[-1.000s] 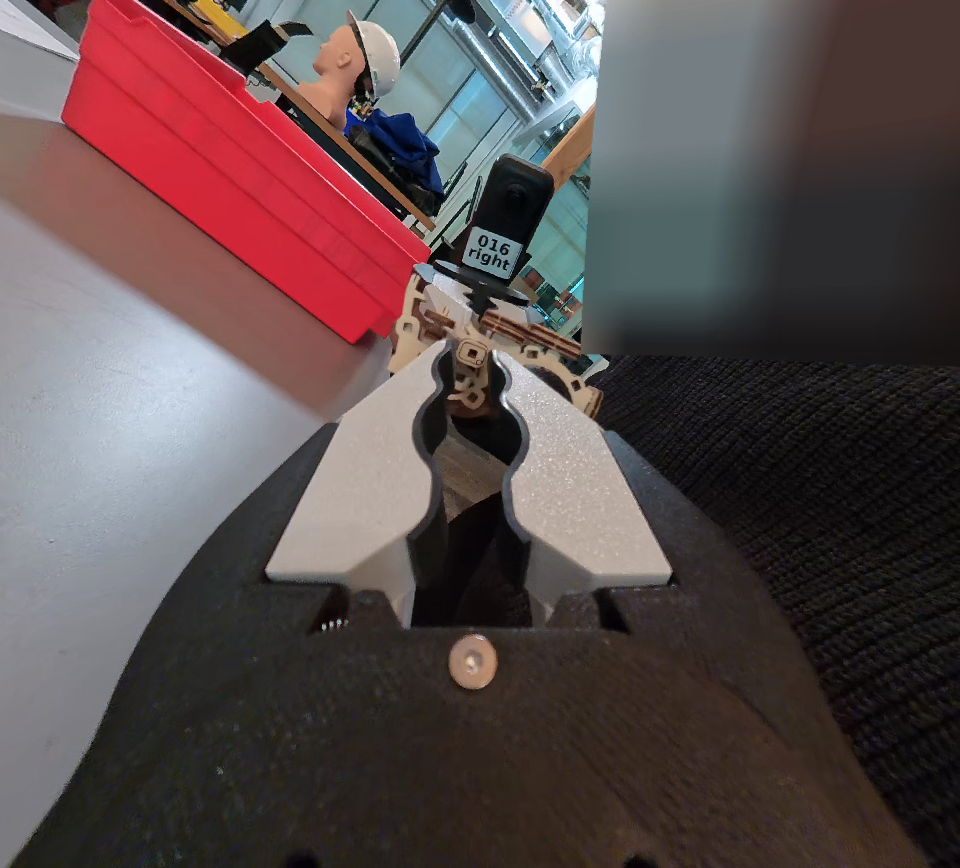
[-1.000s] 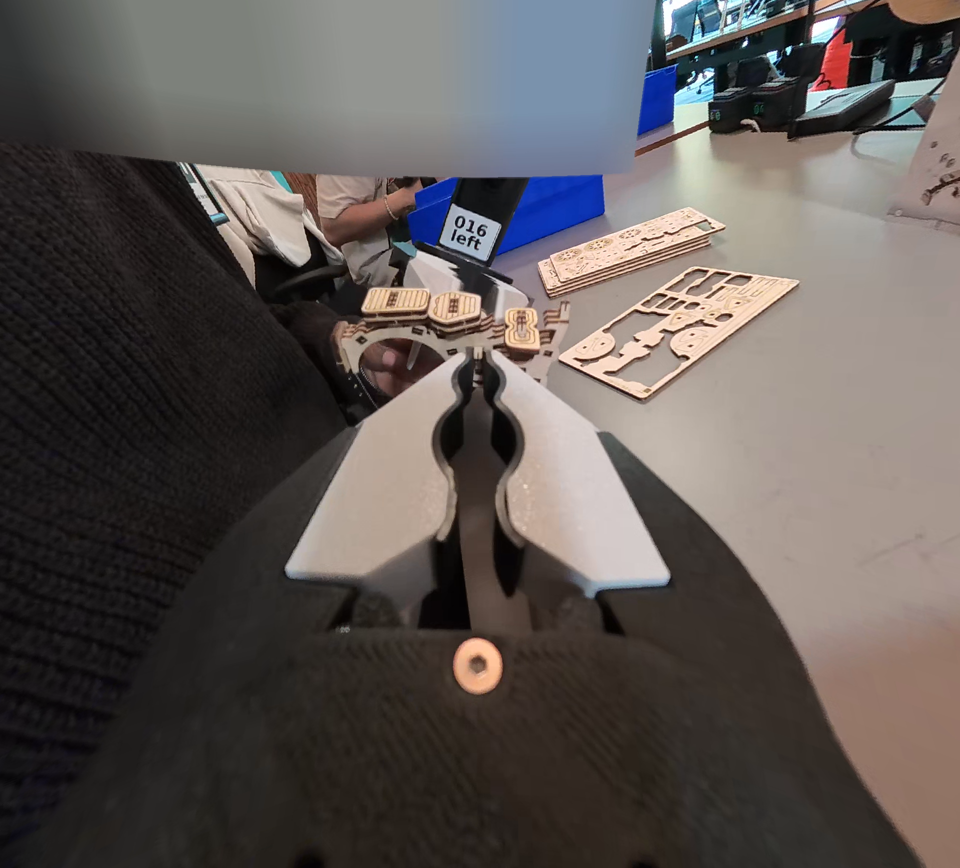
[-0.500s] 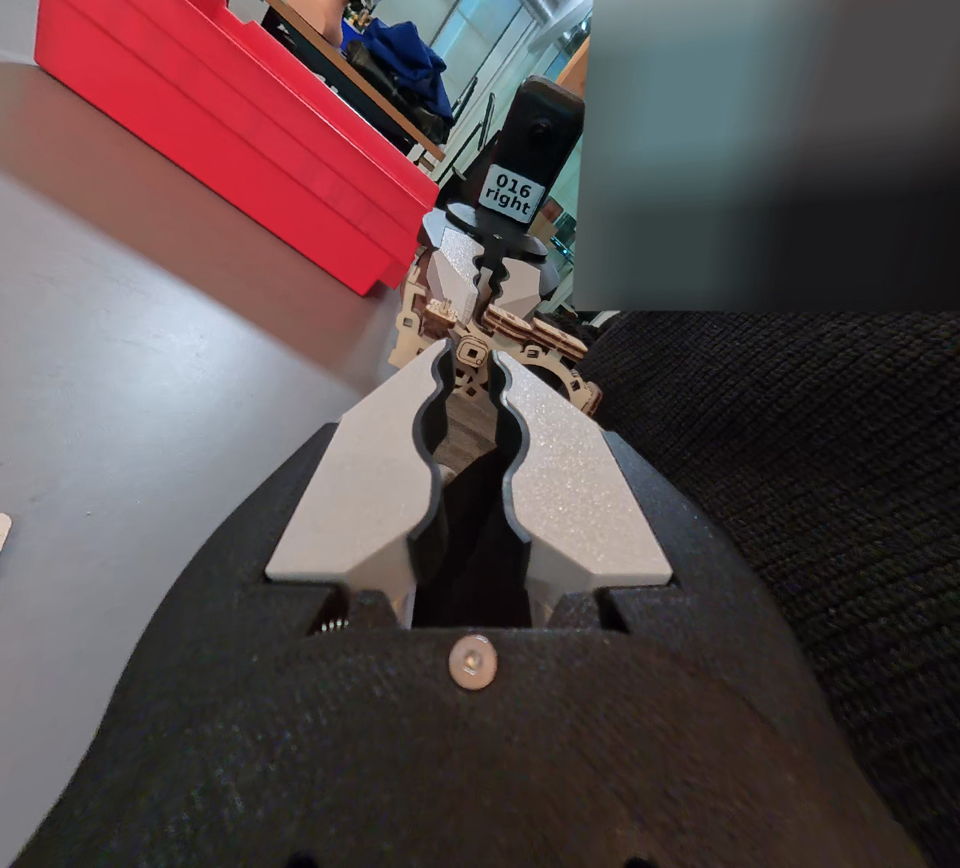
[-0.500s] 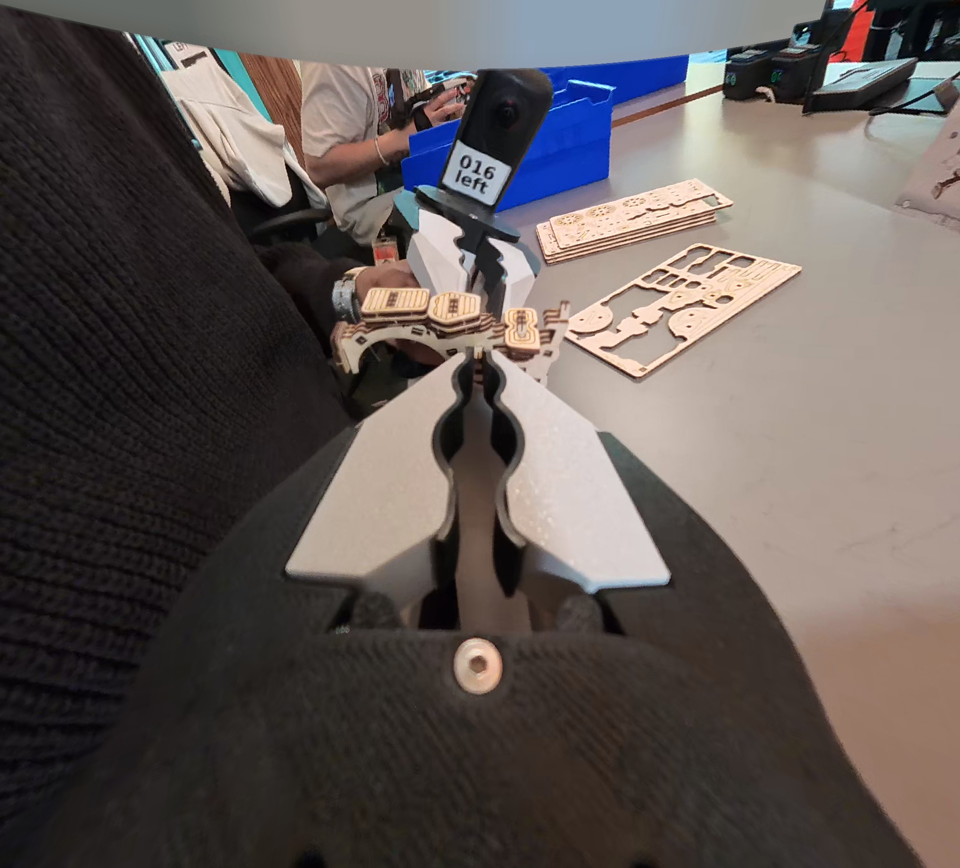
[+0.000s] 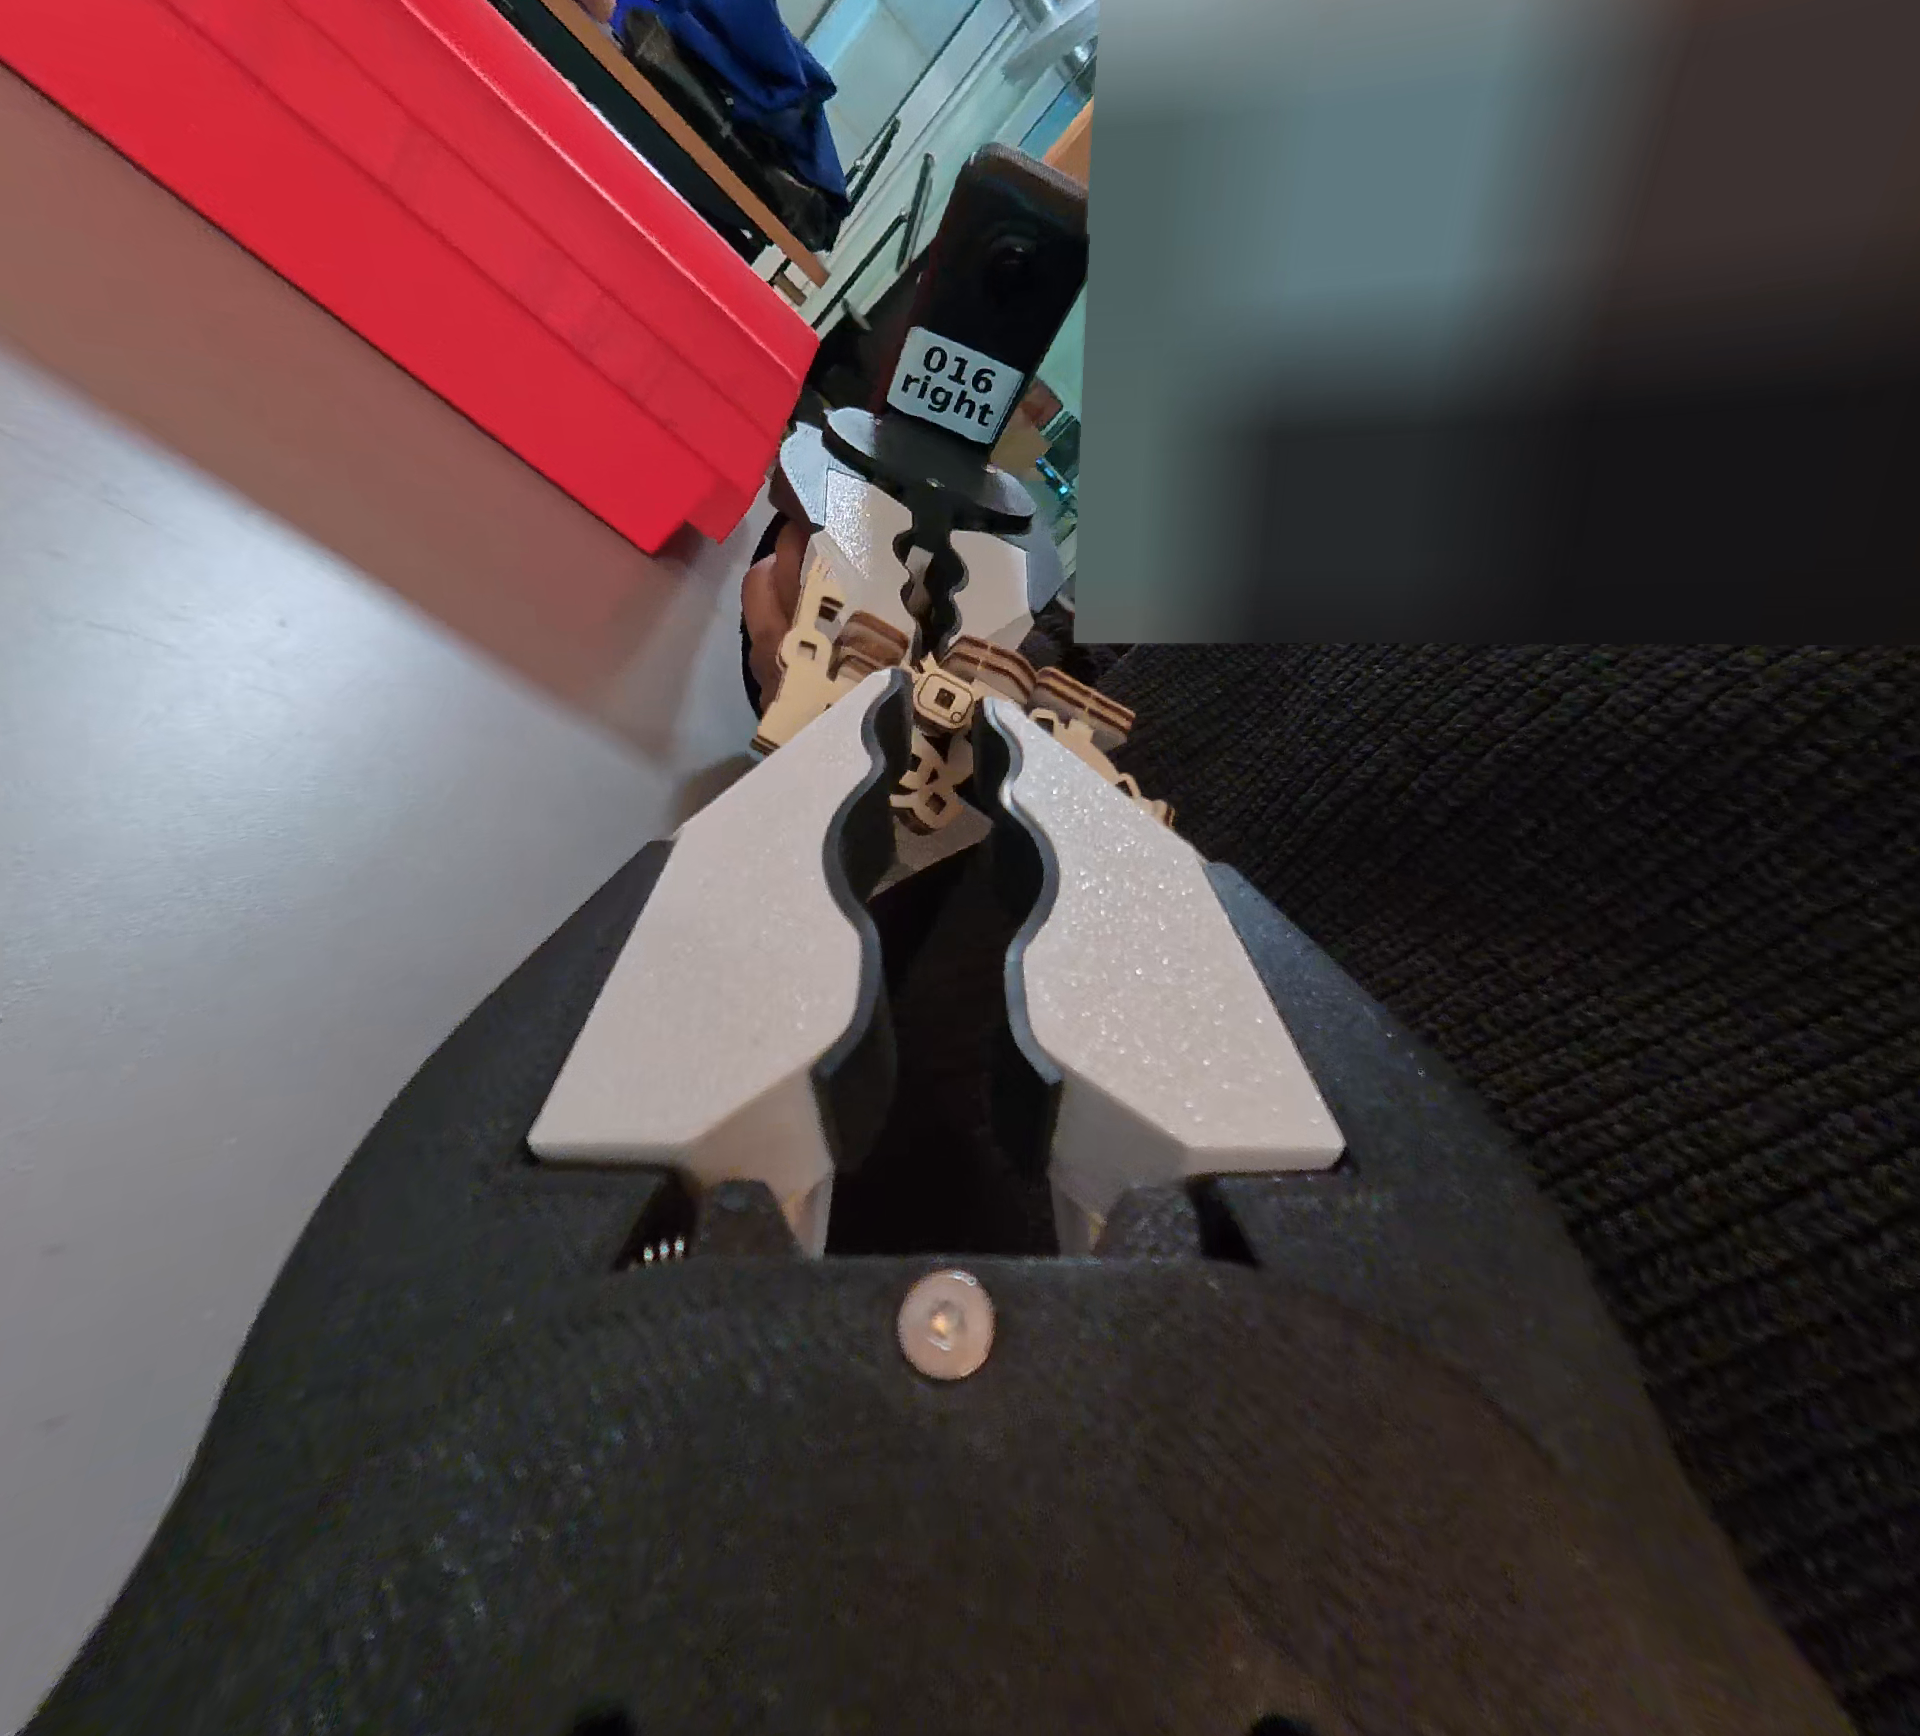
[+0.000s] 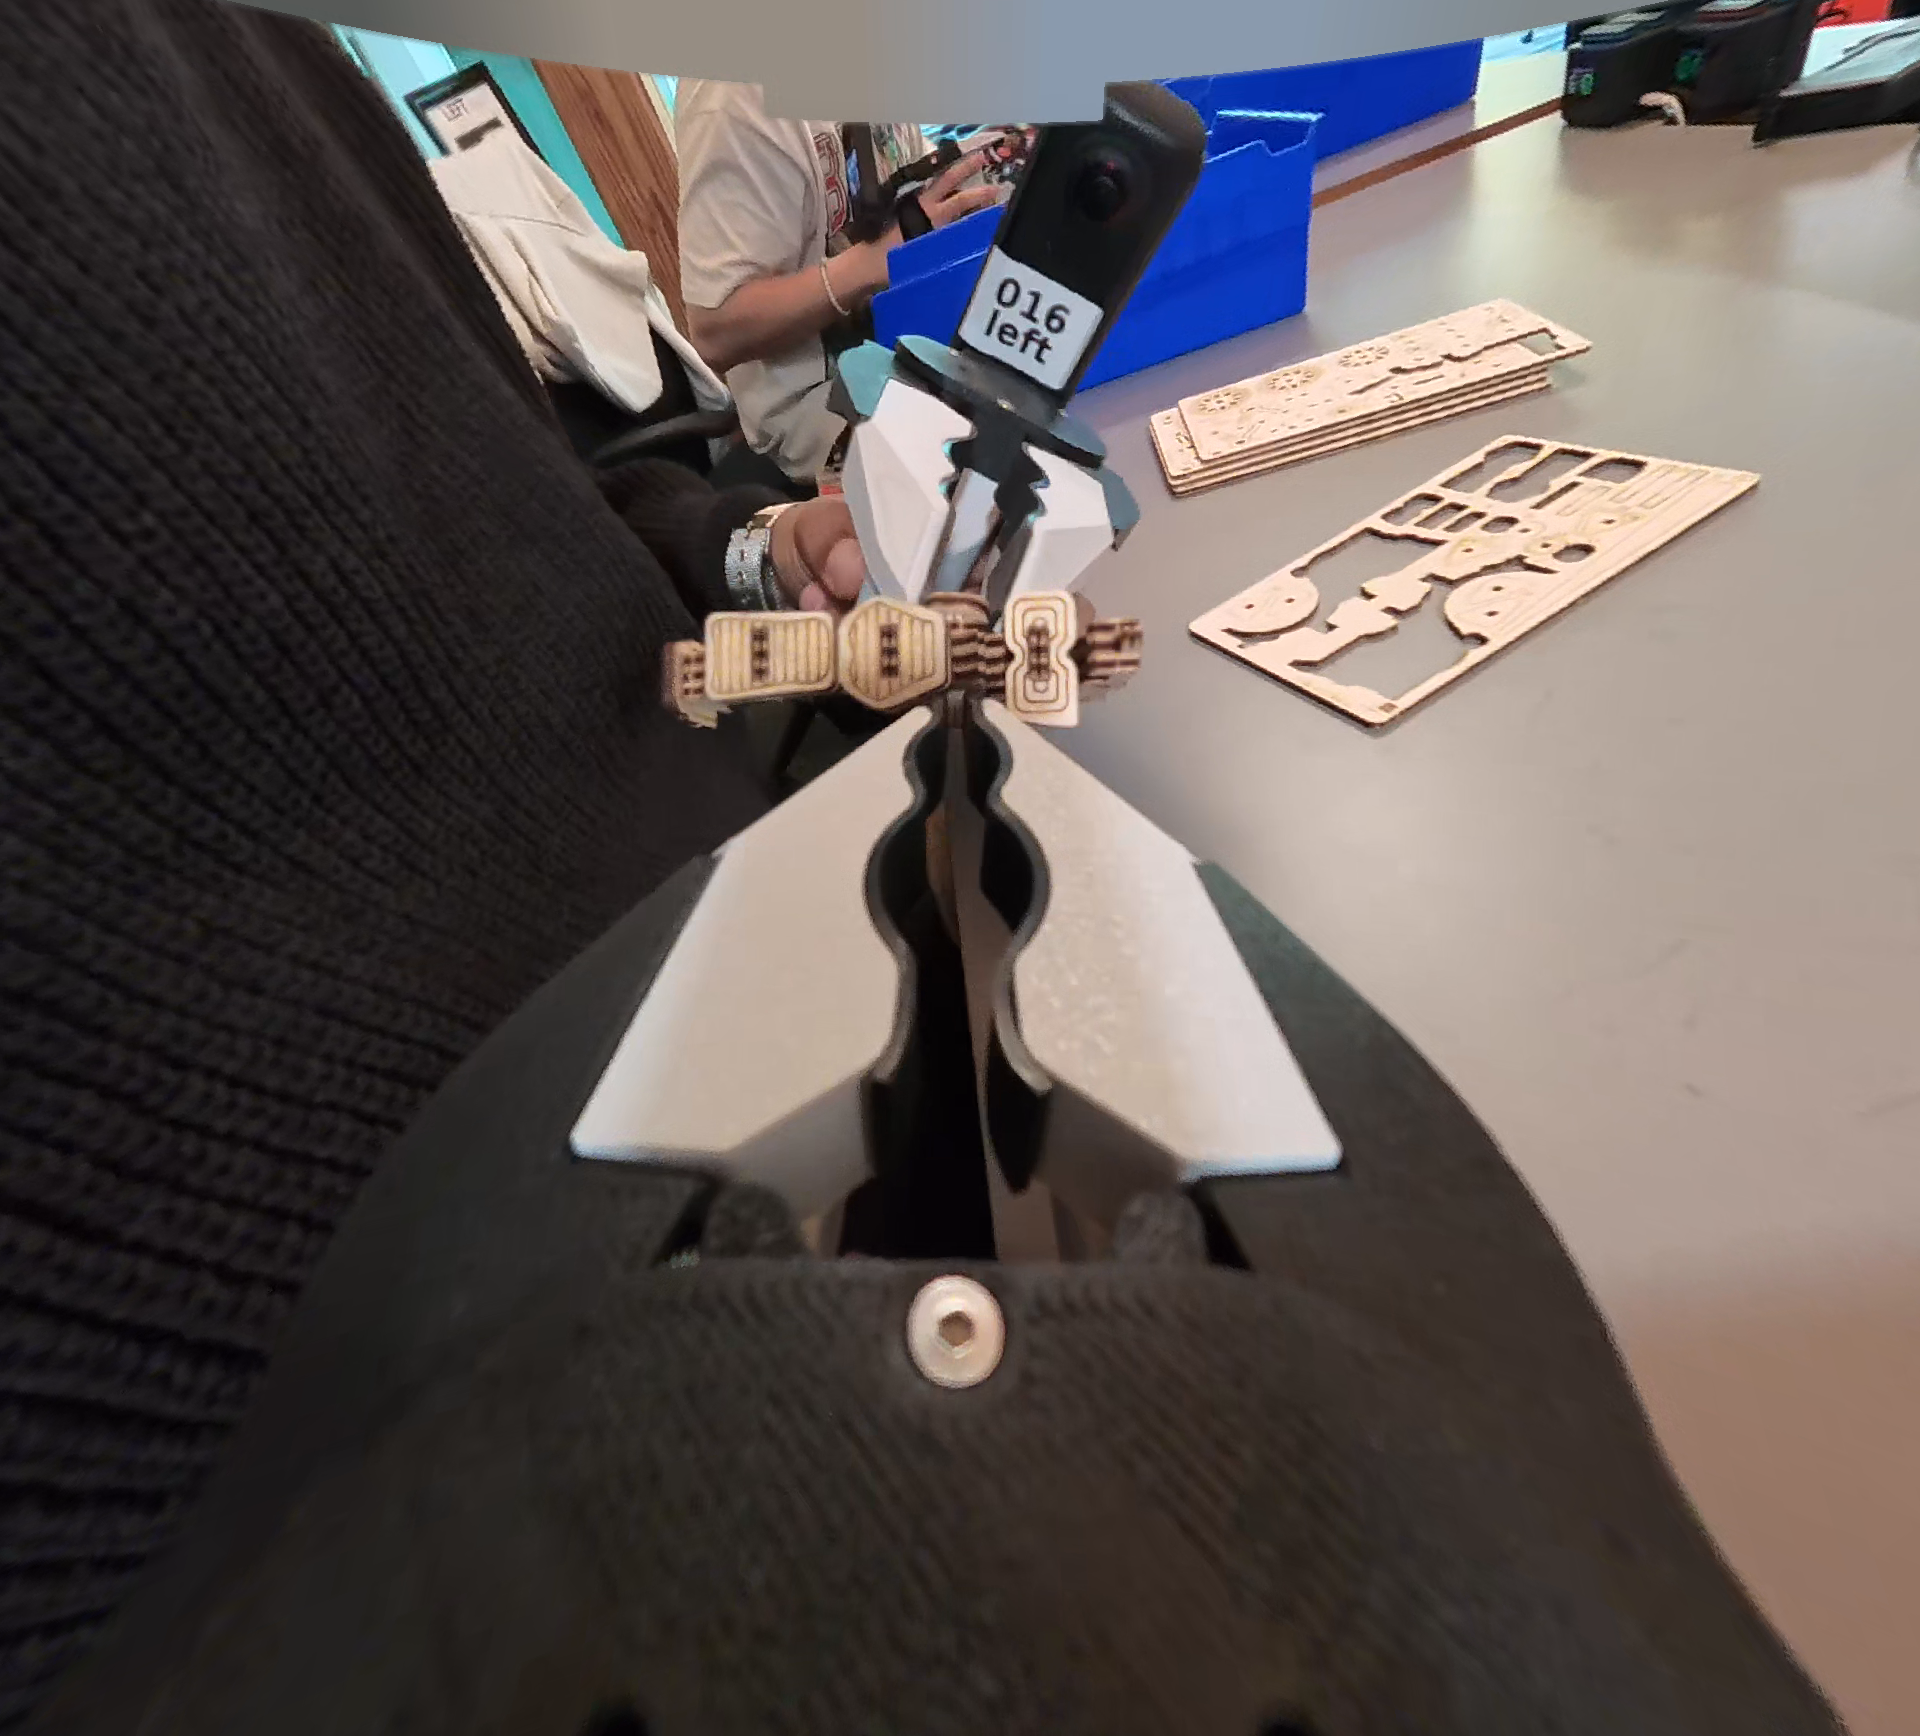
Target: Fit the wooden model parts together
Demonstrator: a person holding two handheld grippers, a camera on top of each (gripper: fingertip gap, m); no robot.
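Note:
My right gripper (image 6: 954, 718) is shut on a thin plate of the wooden model (image 6: 894, 663), a laser-cut assembly with several ribbed blocks in a row, held in the air and seen edge-on. My left gripper (image 5: 940, 699) is shut on a small wooden part (image 5: 935, 756) and holds it against the model (image 5: 831, 658) from the opposite side. The two grippers face each other tip to tip. The right gripper shows in the left wrist view (image 5: 935, 574), and the left gripper shows in the right wrist view (image 6: 977, 533). The joint between part and model is hidden.
A red bin (image 5: 416, 159) stands on the grey table (image 5: 208, 803). A blue bin (image 6: 1247, 232), a stack of wooden sheets (image 6: 1371, 398) and a punched-out sheet (image 6: 1475, 585) lie on the table. A black sweater (image 6: 260, 647) is close beside both grippers. A seated person (image 6: 758, 232) is behind. My two grippers' fingertips are within a few centimetres of each other.
The two grippers have come closer together, and each looms larger in the other's view. The model has turned from showing its arch to edge-on. Both grips are unchanged.

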